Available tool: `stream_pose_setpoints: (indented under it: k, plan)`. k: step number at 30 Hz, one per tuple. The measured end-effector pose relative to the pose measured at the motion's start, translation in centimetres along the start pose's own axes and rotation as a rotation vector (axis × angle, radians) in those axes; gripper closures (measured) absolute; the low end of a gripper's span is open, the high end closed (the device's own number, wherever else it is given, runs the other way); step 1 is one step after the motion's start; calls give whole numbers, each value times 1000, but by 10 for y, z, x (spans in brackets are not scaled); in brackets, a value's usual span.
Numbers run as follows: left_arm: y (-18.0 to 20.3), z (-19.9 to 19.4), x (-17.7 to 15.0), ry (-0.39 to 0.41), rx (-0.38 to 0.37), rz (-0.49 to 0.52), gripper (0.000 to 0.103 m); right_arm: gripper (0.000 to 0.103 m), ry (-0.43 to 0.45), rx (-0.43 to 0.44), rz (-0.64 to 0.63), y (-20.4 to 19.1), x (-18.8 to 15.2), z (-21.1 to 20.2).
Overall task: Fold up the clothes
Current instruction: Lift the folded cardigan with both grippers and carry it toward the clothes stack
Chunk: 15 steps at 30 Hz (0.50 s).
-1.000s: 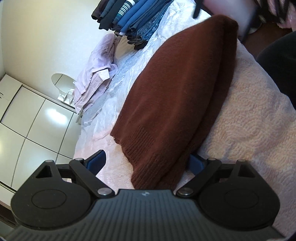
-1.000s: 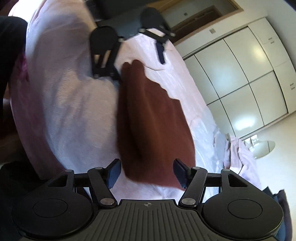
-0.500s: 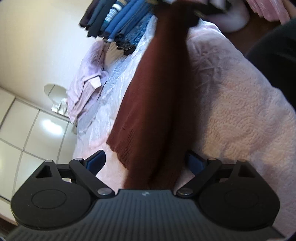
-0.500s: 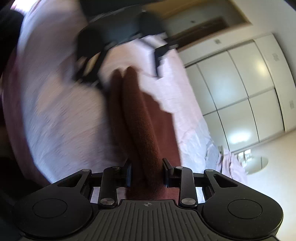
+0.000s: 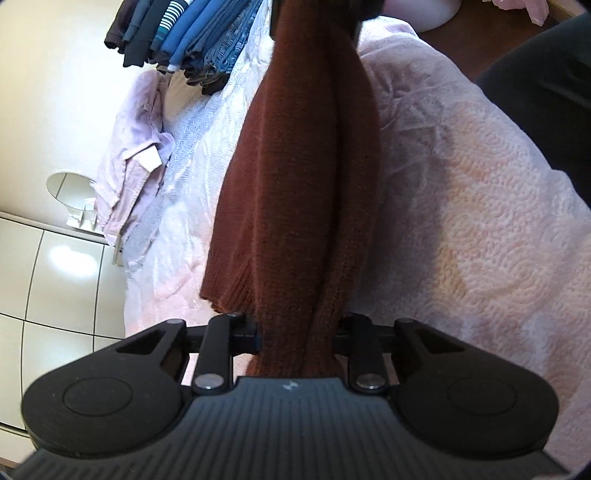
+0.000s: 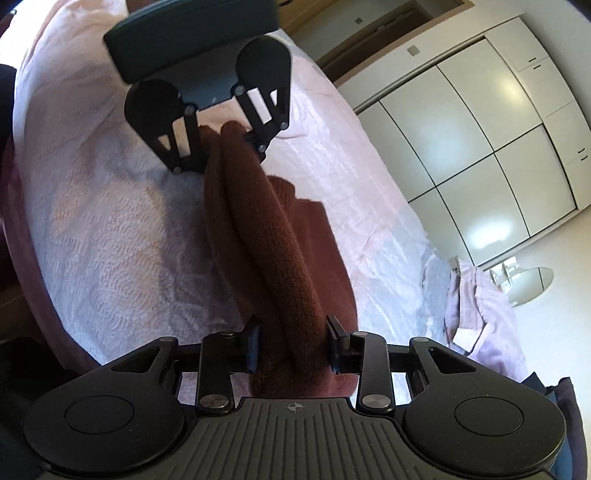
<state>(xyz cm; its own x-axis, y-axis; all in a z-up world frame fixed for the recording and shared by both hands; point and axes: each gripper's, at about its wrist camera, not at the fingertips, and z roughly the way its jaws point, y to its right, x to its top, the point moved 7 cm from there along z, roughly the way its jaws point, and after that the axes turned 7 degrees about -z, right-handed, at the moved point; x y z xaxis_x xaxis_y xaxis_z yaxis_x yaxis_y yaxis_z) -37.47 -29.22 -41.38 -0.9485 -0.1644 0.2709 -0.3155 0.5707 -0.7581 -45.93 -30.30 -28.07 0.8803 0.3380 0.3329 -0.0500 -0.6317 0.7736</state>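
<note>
Left wrist view: the left gripper (image 5: 297, 334) is seen at 6 o'clock with its jaws closing onto a bunched end of the brown sweater (image 5: 299, 177), which is pinched between them. From there the sweater is stretched as a thick folded band toward 12 o'clock, lifted over the pink bedspread (image 5: 461, 192), with its ribbed hem hanging at about 8 o'clock of the band. A stack of folded clothes (image 5: 184, 33) in blues and greys is laid at 11 o'clock on the bed. A lilac shirt (image 5: 129, 155) is draped at 9 o'clock near the bed edge. A round mirror (image 5: 70, 188) is seen on the floor beyond it. White wardrobe doors (image 5: 55, 277) are seen at 8 o'clock.

From the right wrist view, the right gripper (image 6: 293, 345) is seen at 6 o'clock, its jaws easing slightly apart while the other end of the sweater (image 6: 258, 240) is gripped between the pads. The band is run up to the left gripper (image 6: 225, 144) at 11 o'clock, where it is clamped. Part of the sweater is spread flat on the bedspread (image 6: 110, 240) at 3 o'clock of the band. The shirt (image 6: 476, 306) and mirror (image 6: 532, 286) are seen at 3 o'clock, the wardrobe (image 6: 480, 147) at 2 o'clock.
</note>
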Motion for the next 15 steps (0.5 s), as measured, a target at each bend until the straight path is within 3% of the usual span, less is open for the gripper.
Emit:
stream_pose_setpoints:
  k: [4, 11, 15]
  plan:
    - [2, -1, 1, -9, -3, 19, 81, 63, -44, -10, -38, -17, -3, 17]
    - [5, -3, 0, -9, -14, 13, 81, 62, -96, -19, -153, -39, -9, 43]
    - [8, -4, 0, -8, -6, 19, 81, 62, -96, -11, -119, -37, -14, 46]
